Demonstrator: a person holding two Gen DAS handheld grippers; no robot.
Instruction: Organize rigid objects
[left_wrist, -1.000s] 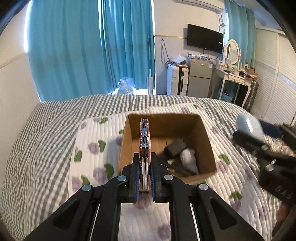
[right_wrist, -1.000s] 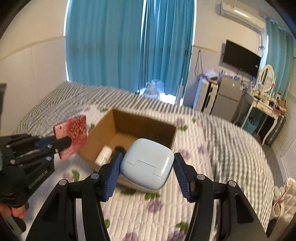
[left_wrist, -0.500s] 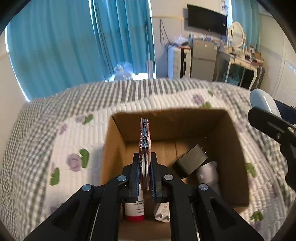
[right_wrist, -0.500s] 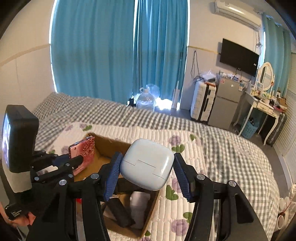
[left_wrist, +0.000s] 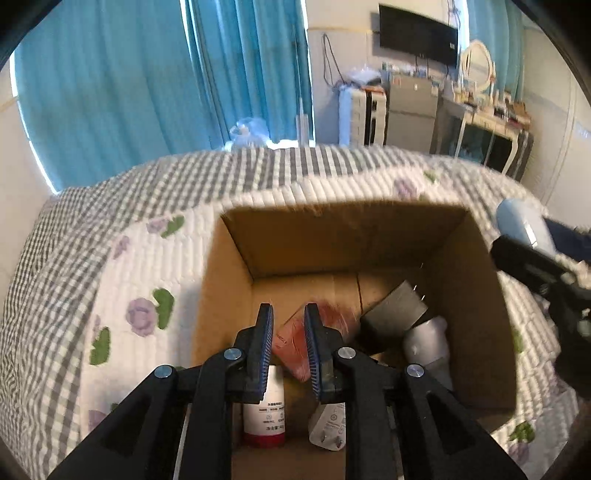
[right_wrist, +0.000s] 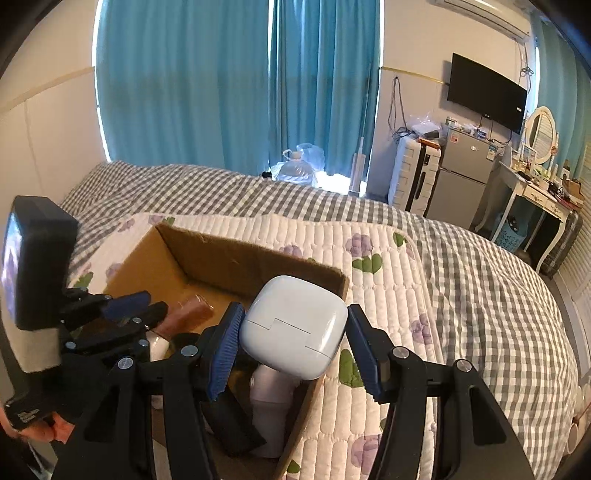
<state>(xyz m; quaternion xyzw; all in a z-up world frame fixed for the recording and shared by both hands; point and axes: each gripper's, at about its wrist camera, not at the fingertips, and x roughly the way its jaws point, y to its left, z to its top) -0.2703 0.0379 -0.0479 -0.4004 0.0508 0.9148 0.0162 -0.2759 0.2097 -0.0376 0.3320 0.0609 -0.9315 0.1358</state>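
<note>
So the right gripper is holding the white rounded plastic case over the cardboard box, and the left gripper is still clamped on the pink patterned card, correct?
Not quite. The left wrist view shows the left gripper open, its jaws just having opened; the pink patterned card lies loose in the cardboard box. The right gripper does hold the white rounded plastic case.

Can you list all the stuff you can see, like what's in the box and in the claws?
cardboard box: one, brown, open, on the quilt
pink case: one, pink-red, blurred, tilted inside the box, below the left claw
black charger: one, black, in the box
silver-grey object: one, in the box, by the charger
white bottle: one, white with red base, near end of the box
white plug: one, near end of the box
white earbud case: one, in the right claw
quilt: one, white with purple flowers, on a grey checked bed
curtains: teal, behind the bed
TV: one, black, on the wall
left claw: just been opening, nothing gripped
right claw: shut on the earbud case
</note>
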